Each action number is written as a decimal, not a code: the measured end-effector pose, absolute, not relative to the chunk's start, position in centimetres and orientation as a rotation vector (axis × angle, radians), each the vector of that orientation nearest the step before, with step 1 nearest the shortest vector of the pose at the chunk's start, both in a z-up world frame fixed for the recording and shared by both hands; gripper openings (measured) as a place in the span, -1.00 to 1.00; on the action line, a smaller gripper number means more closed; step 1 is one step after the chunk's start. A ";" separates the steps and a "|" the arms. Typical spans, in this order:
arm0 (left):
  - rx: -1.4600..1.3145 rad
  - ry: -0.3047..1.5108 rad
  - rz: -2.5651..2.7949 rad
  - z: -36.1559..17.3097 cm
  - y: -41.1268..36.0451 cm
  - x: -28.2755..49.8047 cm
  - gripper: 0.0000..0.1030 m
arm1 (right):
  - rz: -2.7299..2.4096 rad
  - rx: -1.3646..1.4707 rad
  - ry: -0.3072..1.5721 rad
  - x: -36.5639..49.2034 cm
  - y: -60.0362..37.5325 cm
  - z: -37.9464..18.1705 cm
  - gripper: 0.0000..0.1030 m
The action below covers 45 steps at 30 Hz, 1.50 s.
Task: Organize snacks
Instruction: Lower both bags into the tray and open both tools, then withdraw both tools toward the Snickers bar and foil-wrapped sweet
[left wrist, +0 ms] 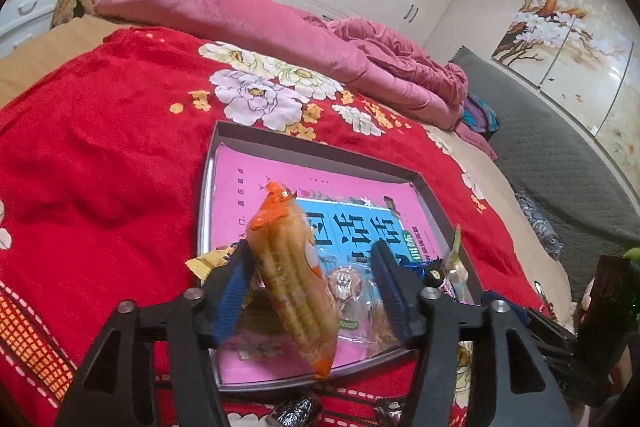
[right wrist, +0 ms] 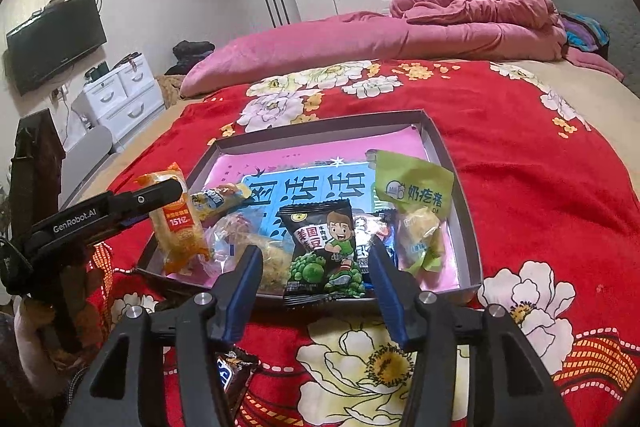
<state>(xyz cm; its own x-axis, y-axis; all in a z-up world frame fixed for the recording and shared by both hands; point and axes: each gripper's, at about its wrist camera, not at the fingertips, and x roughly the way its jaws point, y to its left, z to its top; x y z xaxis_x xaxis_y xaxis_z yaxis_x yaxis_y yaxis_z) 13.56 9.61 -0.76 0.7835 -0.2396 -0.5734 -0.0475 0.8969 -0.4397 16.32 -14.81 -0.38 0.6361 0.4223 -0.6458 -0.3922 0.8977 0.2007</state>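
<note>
A shallow grey tray (left wrist: pixel 430 195) (right wrist: pixel 468 203) with a pink and blue book lining it lies on the red flowered blanket. My left gripper (left wrist: pixel 310 281) is open, and an orange-ended pack of biscuits (left wrist: pixel 294 279) (right wrist: pixel 178 223) stands tilted between its jaws over the tray's near edge. It also shows from the side in the right wrist view (right wrist: pixel 120 207). My right gripper (right wrist: pixel 316 267) is open and empty, just in front of a black and green pea packet (right wrist: pixel 324 251) lying over the tray's front rim. A lime-green packet (right wrist: pixel 416 203) and clear-wrapped snacks (right wrist: pixel 256 251) lie in the tray.
A dark chocolate bar (right wrist: pixel 232 375) lies on the blanket below my right gripper, and dark wrapped pieces (left wrist: pixel 296 411) lie before the tray. A pink quilt (right wrist: pixel 440 27) is heaped at the far side of the bed. A wardrobe, drawers and TV stand beyond.
</note>
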 end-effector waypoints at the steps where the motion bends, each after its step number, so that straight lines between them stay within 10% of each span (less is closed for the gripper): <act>1: -0.452 0.665 -0.105 -0.6 9.6 13.5 0.25 | 0.465 0.044 0.747 16.3 -14.9 -0.3 0.08; 45: -0.376 0.755 -0.071 0.8 10.5 8.1 0.45 | 0.555 0.004 0.864 10.9 -12.2 -2.2 0.29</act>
<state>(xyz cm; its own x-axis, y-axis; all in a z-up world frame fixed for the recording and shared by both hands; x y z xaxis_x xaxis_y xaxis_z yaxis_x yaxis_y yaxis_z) 8.07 10.54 0.81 0.7293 -0.1969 -0.6553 -0.0704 0.9310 -0.3581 10.89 -12.21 -2.23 0.5176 0.4643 -0.7187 -0.4612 0.8589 0.2227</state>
